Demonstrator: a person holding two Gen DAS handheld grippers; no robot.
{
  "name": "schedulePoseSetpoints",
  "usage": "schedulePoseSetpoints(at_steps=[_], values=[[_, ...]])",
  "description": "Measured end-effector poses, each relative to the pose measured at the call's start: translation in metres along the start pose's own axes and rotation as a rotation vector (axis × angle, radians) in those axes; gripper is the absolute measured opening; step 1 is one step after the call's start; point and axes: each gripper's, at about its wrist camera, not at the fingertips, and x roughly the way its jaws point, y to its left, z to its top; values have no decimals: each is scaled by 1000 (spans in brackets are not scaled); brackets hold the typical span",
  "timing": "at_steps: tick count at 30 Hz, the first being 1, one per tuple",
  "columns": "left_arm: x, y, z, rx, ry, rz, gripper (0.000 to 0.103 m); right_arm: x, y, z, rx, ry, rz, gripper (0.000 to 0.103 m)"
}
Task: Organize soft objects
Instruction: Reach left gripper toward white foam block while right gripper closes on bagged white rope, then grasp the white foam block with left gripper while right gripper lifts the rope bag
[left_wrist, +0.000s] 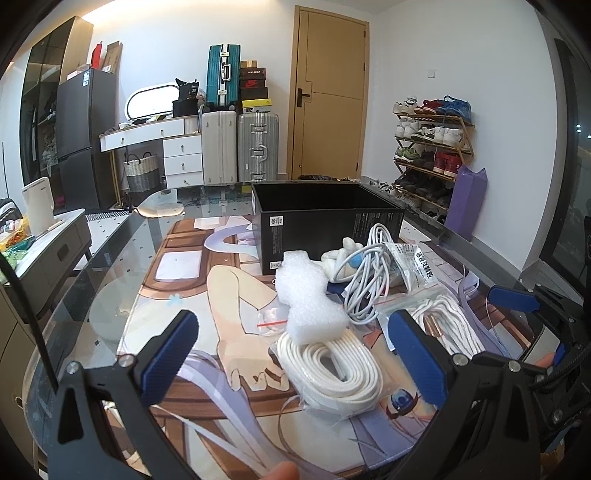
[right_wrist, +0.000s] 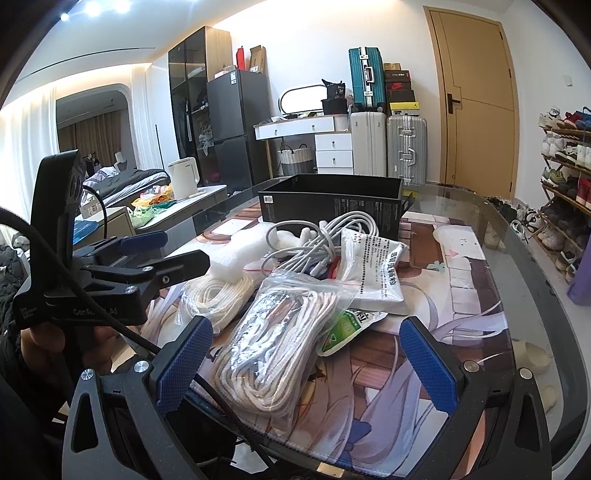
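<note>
Both grippers, left gripper (left_wrist: 295, 354) and right gripper (right_wrist: 306, 358), are hanging spread wide and empty, while the soft, floppy bagged rope (right_wrist: 273, 343) is lying mid-frame, wanting a pinch across its fat middle.

Glass-topped counter (left_wrist: 110, 266), rounded edge, with a printed anime desk mat (left_wrist: 192, 258) spread over most of it. On the mat: open black cardboard box (left_wrist: 325, 221) at the far side; just in front of it a tangled white charging cable (left_wrist: 365, 273), a white foam piece (left_wrist: 306, 299) and a printed white pouch (right_wrist: 373, 273). Nearer: bagged coil of flat white cord (left_wrist: 332, 365), bagged bundle of white rope (right_wrist: 273, 347), small green-printed packet (right_wrist: 343, 328) partly under the pouch.
</note>
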Motion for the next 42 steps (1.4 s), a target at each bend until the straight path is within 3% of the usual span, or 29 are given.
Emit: schedulePoseSetpoints(at_steps=[18, 26, 30, 42], values=[[5, 6, 4, 14, 13, 3, 103, 26, 24, -6, -58, 81, -6, 103], [14, 16, 5, -1, 42, 56, 103, 35, 26, -8, -56, 97, -33, 102], [18, 17, 6, -18, 59, 36, 103, 37, 27, -8, -63, 108, -53, 82], [19, 12, 10, 1, 50, 15, 103, 30, 28, -9, -72, 95, -58, 59]])
